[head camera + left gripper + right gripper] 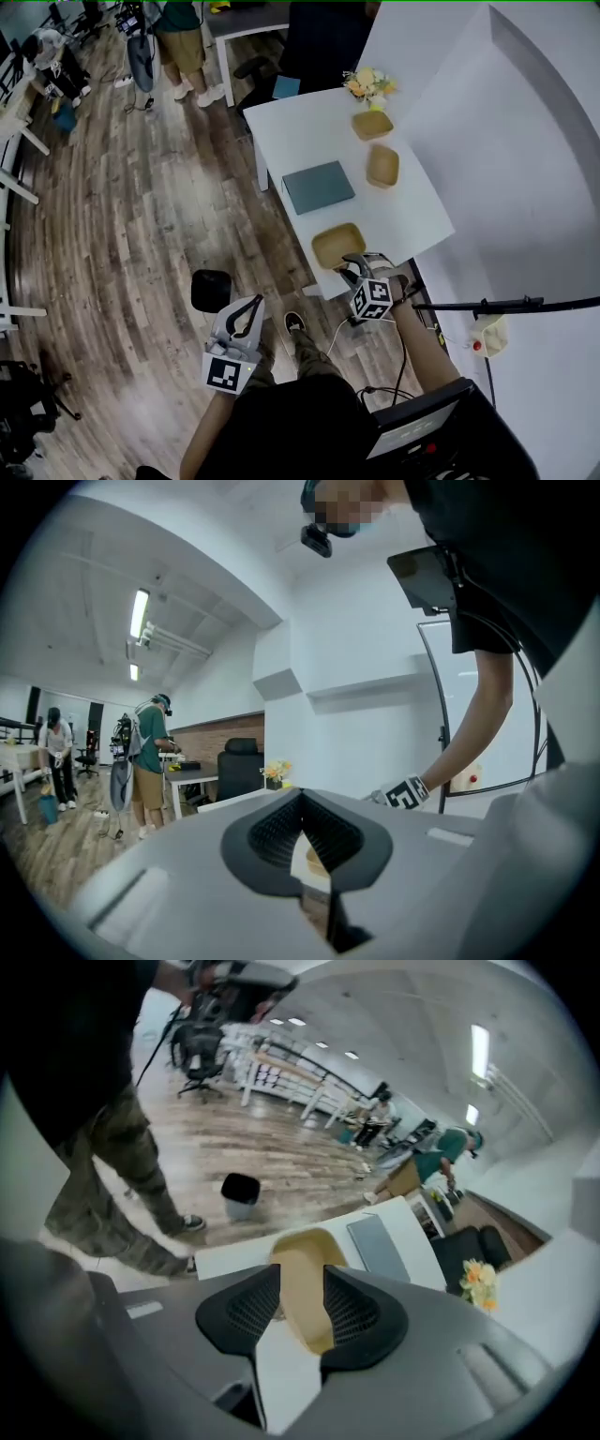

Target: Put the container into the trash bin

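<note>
Right tool [361,265]: jaws spread wide, released, angled down at the near edge of the white tabletop [412,211]. In the right gripper view the tan container [337,246] shows in the gap between the pads, and nothing is gripped. Left tool [253,302]: jaws clenched together at the tips, empty, held over the wooden floor [141,216] to the left of the person's legs. Container: open, shallow, upright, at the tabletop's near corner, just beyond the right tool. Trash bin [211,290]: black, standing on the floor off the tabletop's near-left side, near the left tool and apart from the container. Also on the tabletop: a flat grey-green folder [319,187] past the container, a second tan tray [382,165] and a third tan tray [372,125] farther on, and a bunch of flowers [368,84] at the far end. Background: a standing person in a green shirt [178,42] across the room
</note>
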The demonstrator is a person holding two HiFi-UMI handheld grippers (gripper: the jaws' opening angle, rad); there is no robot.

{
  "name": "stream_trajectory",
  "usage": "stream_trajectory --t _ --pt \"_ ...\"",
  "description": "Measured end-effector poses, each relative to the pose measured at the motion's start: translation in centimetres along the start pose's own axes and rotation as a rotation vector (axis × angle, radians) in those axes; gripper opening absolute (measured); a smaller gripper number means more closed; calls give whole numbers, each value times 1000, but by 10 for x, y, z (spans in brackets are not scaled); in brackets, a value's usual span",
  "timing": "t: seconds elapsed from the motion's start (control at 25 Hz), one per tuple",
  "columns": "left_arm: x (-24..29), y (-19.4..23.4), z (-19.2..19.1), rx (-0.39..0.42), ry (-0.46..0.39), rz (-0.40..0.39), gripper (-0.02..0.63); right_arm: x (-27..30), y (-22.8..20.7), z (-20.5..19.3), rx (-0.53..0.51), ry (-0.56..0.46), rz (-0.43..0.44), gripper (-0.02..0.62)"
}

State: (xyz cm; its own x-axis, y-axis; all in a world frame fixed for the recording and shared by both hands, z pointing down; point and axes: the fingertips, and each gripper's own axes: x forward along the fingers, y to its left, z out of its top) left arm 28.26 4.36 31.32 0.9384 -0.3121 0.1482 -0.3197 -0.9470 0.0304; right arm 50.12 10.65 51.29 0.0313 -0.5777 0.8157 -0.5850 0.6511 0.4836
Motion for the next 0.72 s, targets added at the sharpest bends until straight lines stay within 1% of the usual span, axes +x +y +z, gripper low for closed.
stream_trajectory --t 0.04,0.08,0.16,0.32,0.44,0.56,0.72 --pt "3 -1 1 0 2 20 -2 9 5 -4 -75 12 39 161" --pt "6 -2 2 0 4 38 -2 17 9 -8 -128 19 75 161" --pt "12 -5 2 -1 6 76 -2 31 16 -16 -180 21 129 161" --pt "27 -9 -2 -7 8 132 -2 55 24 -35 -220 30 200 160" --pt "31 -8 -3 -12 9 163 -2 67 32 -45 -256 42 235 152" --pt "30 -7 -3 -8 19 194 -2 72 39 -50 -265 35 256 137" --pt "24 -3 -2 -9 16 233 -2 80 41 -52 -283 48 249 106"
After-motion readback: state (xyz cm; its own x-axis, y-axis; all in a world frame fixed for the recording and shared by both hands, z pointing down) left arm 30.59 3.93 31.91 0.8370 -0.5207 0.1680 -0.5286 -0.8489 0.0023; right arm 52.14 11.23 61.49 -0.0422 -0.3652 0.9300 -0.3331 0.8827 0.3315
